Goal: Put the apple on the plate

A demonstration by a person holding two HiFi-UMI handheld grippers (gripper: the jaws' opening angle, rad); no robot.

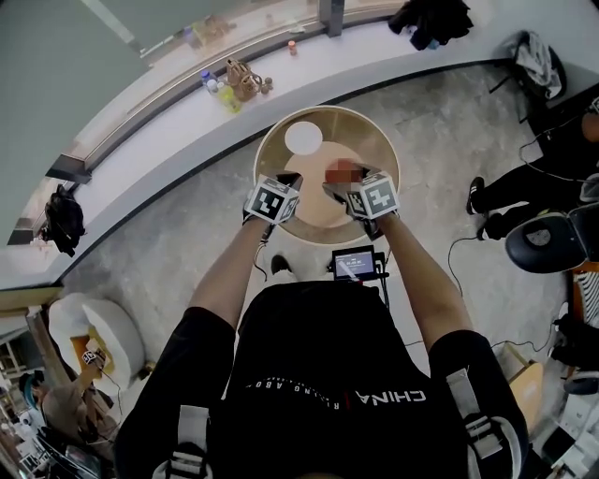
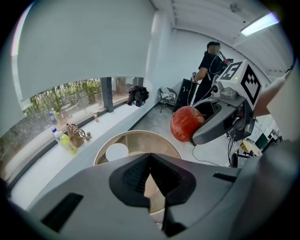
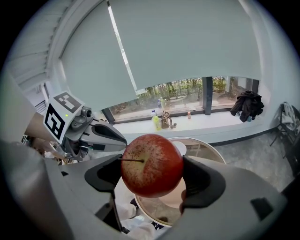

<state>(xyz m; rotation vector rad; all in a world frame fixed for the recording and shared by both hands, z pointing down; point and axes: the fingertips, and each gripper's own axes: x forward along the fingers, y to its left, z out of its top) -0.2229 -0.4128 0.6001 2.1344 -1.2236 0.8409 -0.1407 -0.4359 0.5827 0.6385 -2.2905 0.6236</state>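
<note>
A red apple [image 3: 151, 165] with its stem towards the camera is clamped between the two jaws of my right gripper [image 3: 152, 176], which is shut on it. In the head view that gripper [image 1: 339, 188] hovers over the near part of the round wooden table [image 1: 372, 138]. The apple [image 2: 185, 123] also shows in the left gripper view, held up in the air. A white plate [image 1: 303, 137] lies on the table's far left side, bare. My left gripper [image 1: 288, 183] hangs beside the right one, its jaws [image 2: 150, 157] closed together on nothing.
A white window ledge carries bottles and a brown bag [image 1: 241, 79], with dark clothing [image 1: 432, 19] further along. A person [image 1: 529, 187] sits on the right by a black chair. A small screen [image 1: 355, 264] on a stand is under my arms. Cables lie on the floor.
</note>
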